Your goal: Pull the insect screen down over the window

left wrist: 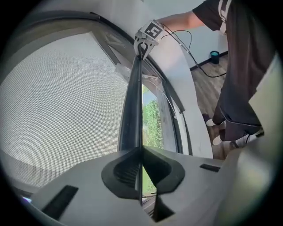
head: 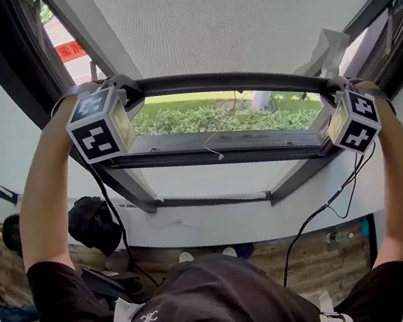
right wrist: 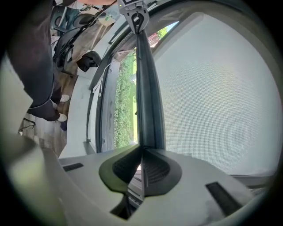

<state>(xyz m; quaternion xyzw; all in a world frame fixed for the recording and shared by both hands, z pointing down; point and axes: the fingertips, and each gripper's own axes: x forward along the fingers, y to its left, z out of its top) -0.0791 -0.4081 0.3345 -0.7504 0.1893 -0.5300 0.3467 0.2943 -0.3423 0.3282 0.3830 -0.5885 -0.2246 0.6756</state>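
Screen: grey fine-mesh insect screen (head: 239, 14) is hanging above the dark metal window sill rail (head: 214, 147), with a strip of green hedge (head: 217, 116) showing between.
Bar: dark rounded bottom bar (head: 227, 80) is sitting near above that rail.
Left gripper (left wrist: 140, 152): is pinching the bar's thin edge above the rail's left end.
Right gripper (right wrist: 141, 152): is clamping the same edge above the rail's right end.

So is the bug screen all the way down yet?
Not quite. The mesh screen is already most of the way down. The left gripper and right gripper are clamped on its dark bottom bar, one at each end. A strip of green bushes shows under the bar, so it must come down to the lower frame.
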